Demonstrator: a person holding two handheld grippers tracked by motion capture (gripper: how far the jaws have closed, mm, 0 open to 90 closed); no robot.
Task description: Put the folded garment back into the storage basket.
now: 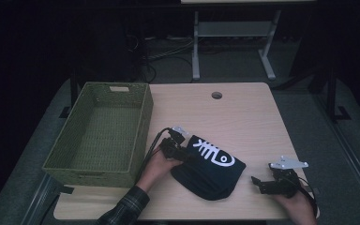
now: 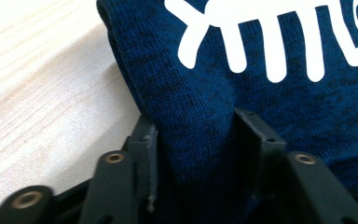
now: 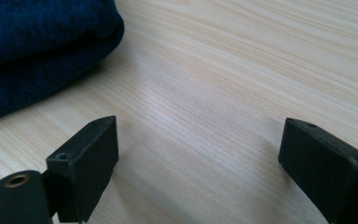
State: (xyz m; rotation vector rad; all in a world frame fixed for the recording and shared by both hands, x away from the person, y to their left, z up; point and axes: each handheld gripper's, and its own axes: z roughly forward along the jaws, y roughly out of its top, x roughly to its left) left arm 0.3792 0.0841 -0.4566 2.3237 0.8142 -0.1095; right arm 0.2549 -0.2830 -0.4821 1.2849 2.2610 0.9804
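Where the folded dark-blue knit garment (image 1: 209,169) lies on the near middle of the worktop (image 1: 243,112), its white fish-skeleton print (image 1: 213,153) faces up. A fold at the garment's left edge (image 2: 200,135) sits bunched between the jaws of the left gripper (image 1: 183,154), and in the left gripper view both black pads press into the knit from either side, so the jaws pinch the cloth. The person's left hand (image 1: 157,166), with a plaid sleeve (image 1: 124,208) behind it, holds that gripper low on the worktop. To the right of the garment and apart from it, the right gripper (image 1: 258,183) rests near the front edge in the right hand (image 1: 295,201), its jaws spread wide over bare wood, pointing toward the garment's rounded edge (image 3: 37,51). A green woven basket (image 1: 140,126) stands at the left side of the worktop, just beside the left gripper. A round hole (image 1: 216,95) shows near the far edge.
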